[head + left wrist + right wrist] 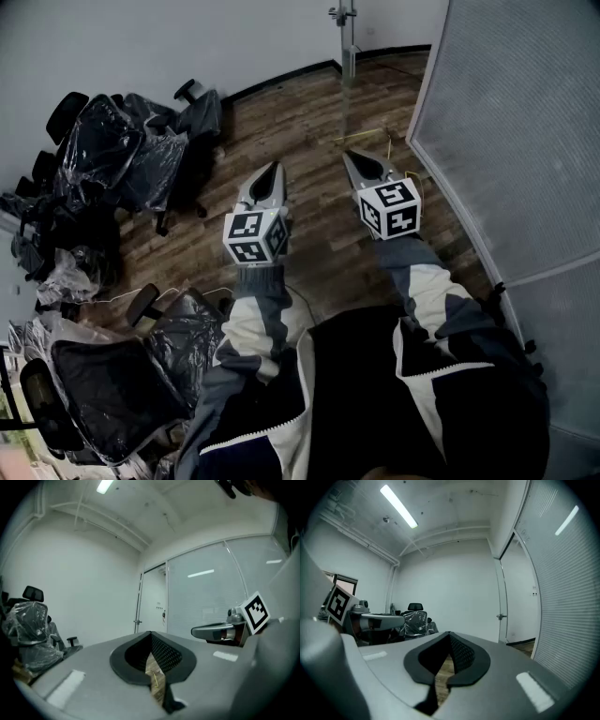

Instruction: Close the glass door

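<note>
Judging this the approach step: left gripper point(273, 171) and right gripper point(352, 157) are both clamped together on nothing. Glass door point(503, 590) stands well ahead of my fingertips point(362, 170); next I must reach its handle point(501, 617).

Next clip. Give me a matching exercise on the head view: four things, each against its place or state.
1. left tongs
2. right tongs
3. office chairs
4. frosted glass panel

A. wrapped in plastic
B. along the picture's right side
C. shut, on the chairs' side
D. shut, on the glass side

Pairs: 1-C, 2-D, 3-A, 4-B
</note>
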Motion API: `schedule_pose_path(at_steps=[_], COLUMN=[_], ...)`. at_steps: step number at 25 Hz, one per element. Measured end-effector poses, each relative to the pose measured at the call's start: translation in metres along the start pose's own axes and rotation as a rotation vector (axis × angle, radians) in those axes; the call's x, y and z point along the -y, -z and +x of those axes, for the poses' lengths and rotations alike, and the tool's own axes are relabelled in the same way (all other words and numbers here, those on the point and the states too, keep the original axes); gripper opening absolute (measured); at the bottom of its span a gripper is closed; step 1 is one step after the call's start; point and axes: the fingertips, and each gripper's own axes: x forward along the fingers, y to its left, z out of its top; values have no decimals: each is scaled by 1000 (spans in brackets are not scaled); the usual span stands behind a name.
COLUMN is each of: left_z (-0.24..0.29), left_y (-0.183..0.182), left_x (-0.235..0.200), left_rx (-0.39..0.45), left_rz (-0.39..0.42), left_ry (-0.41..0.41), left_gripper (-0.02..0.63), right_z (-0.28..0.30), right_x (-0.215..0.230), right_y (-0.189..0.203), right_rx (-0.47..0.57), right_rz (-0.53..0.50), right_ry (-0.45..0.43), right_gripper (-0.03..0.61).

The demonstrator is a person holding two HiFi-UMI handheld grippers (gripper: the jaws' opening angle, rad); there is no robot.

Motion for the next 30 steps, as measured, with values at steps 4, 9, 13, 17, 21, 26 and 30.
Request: schedule_pose_path(at_steps=[4,9,13,17,21,26,30], left_z=[-13,-10,-9,-8,-3,15,36], left_y=[9,17,19,20,31,52,59], left_x=[1,0,-2,0,3,7,-6], left_rx=[-17,-33,-37,-22,-32,-62,-60], left_rz=[0,32,20,-12,0,4,-19], left_ry=[7,0,11,31,61,88,61], left_gripper=[2,2,2,2,2,2,2], right_z=[-12,-3,1,5,8,17,39], right_x=[7,2,-2,-1,0,8,28], right_y=[11,17,15,15,22,25,23], right_rx=[-14,-25,-7,4,-17,-43,-50], right_rz=[17,13,23,22,3,0,-32], right_ry=[14,-2,-17,-25,-30,-66,-79], right_gripper=[2,2,3,5,9,11,11])
